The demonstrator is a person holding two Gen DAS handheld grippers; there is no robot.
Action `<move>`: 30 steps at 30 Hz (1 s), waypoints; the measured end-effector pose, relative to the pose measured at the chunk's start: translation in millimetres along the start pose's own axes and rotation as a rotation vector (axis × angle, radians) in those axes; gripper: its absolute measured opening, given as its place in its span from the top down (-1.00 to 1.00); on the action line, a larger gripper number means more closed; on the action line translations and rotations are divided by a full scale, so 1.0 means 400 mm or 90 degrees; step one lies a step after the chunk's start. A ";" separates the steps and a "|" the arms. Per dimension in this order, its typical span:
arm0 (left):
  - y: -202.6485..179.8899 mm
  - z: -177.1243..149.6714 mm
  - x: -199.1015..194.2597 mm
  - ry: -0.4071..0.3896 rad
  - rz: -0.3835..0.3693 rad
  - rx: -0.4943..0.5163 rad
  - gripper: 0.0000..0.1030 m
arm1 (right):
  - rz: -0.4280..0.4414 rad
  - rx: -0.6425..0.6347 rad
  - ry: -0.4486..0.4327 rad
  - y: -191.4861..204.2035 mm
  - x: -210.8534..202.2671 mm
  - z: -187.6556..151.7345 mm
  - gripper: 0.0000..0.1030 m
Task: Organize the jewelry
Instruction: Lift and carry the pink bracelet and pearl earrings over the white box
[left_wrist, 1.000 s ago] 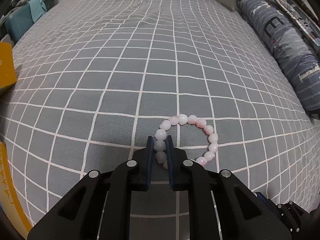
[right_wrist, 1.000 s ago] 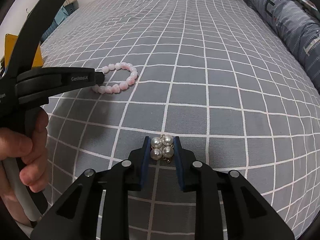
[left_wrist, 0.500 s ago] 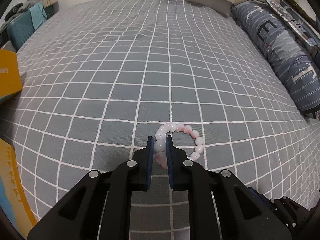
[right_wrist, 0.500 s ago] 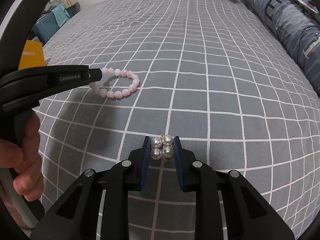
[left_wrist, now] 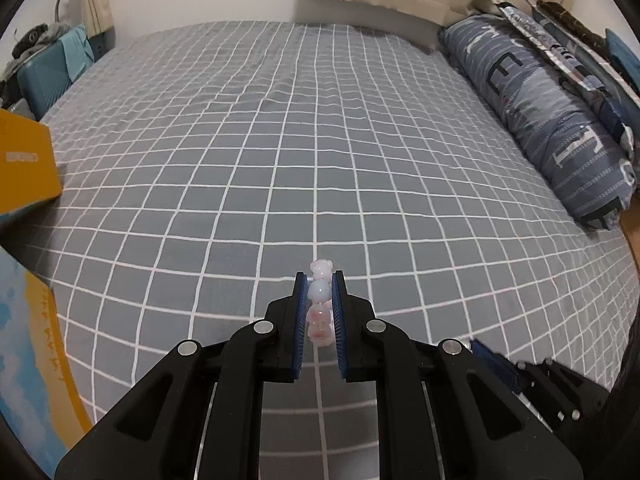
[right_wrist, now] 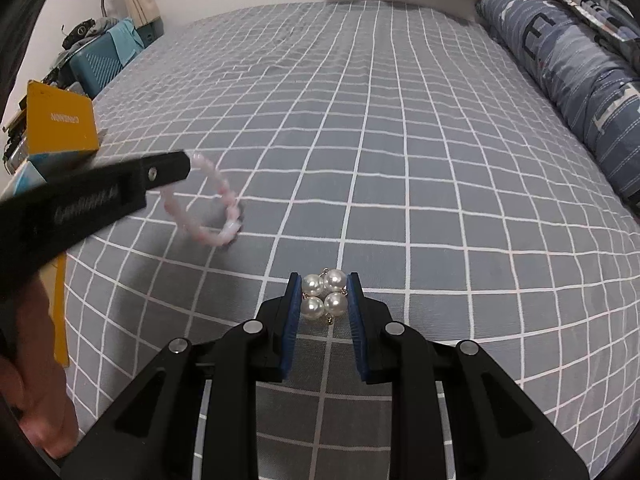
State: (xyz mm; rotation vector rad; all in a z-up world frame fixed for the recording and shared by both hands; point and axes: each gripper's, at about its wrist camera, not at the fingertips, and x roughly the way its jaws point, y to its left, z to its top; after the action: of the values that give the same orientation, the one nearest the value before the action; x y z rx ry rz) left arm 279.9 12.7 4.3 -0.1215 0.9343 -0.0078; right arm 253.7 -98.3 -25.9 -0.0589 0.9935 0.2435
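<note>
My left gripper [left_wrist: 319, 280] is shut on a pink bead bracelet [left_wrist: 320, 304] and holds it above the grey checked bedspread [left_wrist: 320, 140]. In the right wrist view the left gripper [right_wrist: 176, 166] is at the left, and the bracelet [right_wrist: 208, 208] hangs from its tip, blurred, with its lowest beads close to the bedspread. My right gripper [right_wrist: 323, 280] is shut on a cluster of white pearls [right_wrist: 324, 296] with small gold links, held just above the bedspread [right_wrist: 360, 120].
A yellow box [right_wrist: 60, 124] stands at the left edge of the bed, also seen in the left wrist view [left_wrist: 24, 164]. A blue patterned pillow [left_wrist: 540, 112] lies along the right side. A teal case [right_wrist: 100, 60] sits far left beyond the bed.
My left gripper has lifted the pink bracelet off the bedspread; it now hangs from the jaws. My right gripper has kept its hold on the pearls and risen slightly.
</note>
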 end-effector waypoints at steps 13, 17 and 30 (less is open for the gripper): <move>0.012 -0.064 -0.096 -0.018 0.024 -0.001 0.77 | -0.012 0.018 -0.032 -0.003 -0.095 0.009 0.57; 0.024 -0.082 -0.126 -0.023 0.030 -0.005 0.77 | -0.022 0.023 -0.040 0.005 -0.126 0.009 0.57; 0.056 -0.130 -0.262 -0.060 0.045 -0.010 0.77 | -0.024 0.020 -0.057 0.031 -0.205 0.009 0.57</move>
State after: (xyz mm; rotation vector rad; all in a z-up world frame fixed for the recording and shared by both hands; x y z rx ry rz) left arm 174.9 35.8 55.2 -0.1020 0.8440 0.0705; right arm 210.9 -100.1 45.3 -0.0378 0.9059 0.1946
